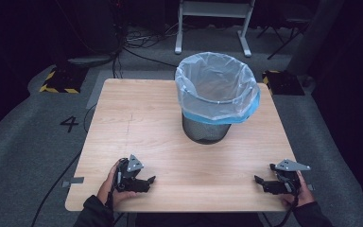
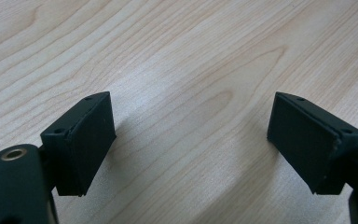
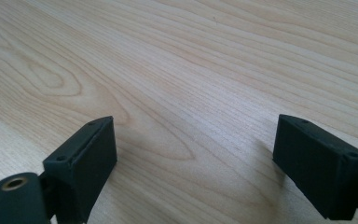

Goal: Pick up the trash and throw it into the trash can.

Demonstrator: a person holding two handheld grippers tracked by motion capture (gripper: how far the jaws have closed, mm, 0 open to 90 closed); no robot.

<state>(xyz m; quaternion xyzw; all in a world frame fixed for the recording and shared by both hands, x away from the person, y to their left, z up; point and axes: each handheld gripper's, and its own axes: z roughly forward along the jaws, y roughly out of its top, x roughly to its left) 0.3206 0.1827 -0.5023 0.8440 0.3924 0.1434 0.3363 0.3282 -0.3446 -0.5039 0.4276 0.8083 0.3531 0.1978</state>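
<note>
The bin point(image 1: 207, 124), a dark mesh one, is seen upright on the far half of the table point(image 1: 137, 118), ahead of both grippers and well apart from each; it stands between the lines of the two, somewhat nearer the right one's side. It is lined with a translucent bag point(image 1: 216, 85), whose mouth is folded out over the rim and is edged in blue along the right and front. The inside of the bag cannot be made out.

The left gripper point(image 1: 144, 181) is held low over the near left part of the table, jaws pointed toward the right gripper. In the left gripper view its jaws are seen set wide apart, with nothing but bare wood grain between them; the pads point(image 2: 91, 142) touch nothing.

The right gripper point(image 1: 263, 182) is held low at the near right edge, jaws pointed toward the left gripper. In the right gripper view its jaws are likewise parted wide over bare wood, nothing between them. The two grippers are well apart, with open tabletop between.

Each gripper is gripped from behind by a hand, and a grey plate point(image 1: 134, 163) is carried on top of the left one.

Writing: a figure "4" point(image 1: 69, 124) is marked on the grey floor, left of the table and beyond the left gripper. No brand or label is legible on the bin, bag or grippers. Yellow-black hazard stripes point(image 1: 56, 89) are noted on a floor base farther off.
</note>
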